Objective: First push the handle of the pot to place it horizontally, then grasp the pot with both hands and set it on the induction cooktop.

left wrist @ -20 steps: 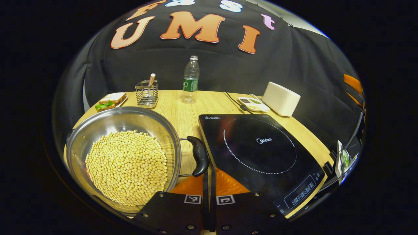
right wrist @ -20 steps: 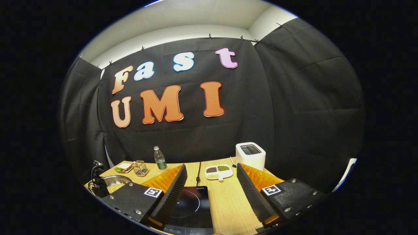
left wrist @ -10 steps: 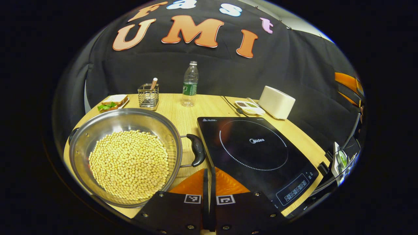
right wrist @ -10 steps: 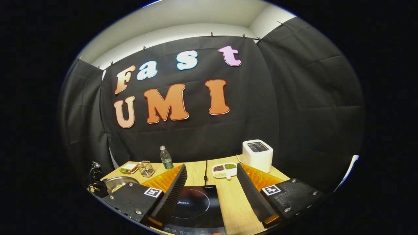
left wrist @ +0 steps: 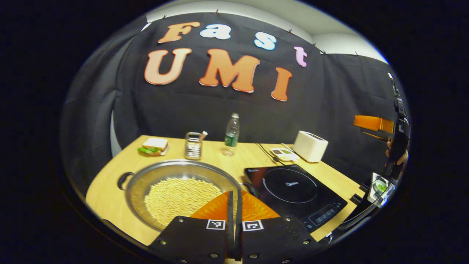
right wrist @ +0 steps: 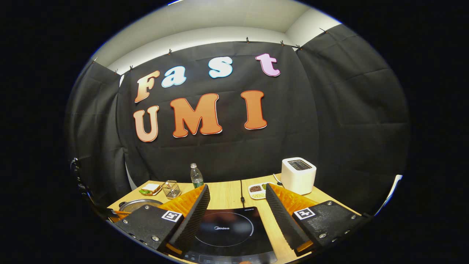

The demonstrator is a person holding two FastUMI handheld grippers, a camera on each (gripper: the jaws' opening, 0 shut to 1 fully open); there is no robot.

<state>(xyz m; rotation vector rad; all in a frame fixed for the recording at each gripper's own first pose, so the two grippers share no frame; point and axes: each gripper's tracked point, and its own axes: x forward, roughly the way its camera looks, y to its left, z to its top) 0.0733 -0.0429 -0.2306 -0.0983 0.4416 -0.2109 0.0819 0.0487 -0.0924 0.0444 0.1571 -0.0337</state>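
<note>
Left gripper has its two fingers pressed flat together, just a thin dark seam running down between them, nothing caught in there. It's held above the near edge of the worktop, pointing toward the far edge and tipped slightly down.

Right gripper is spread wide, fingers angled apart in a V with a big gap and nothing between them. It sits over the near edge too, looking fairly level toward the far edge.

In the left gripper view you can also catch the right gripper well off past the right edge of the worktop, raised high, with the person's hand wrapped around its grip below.
</note>
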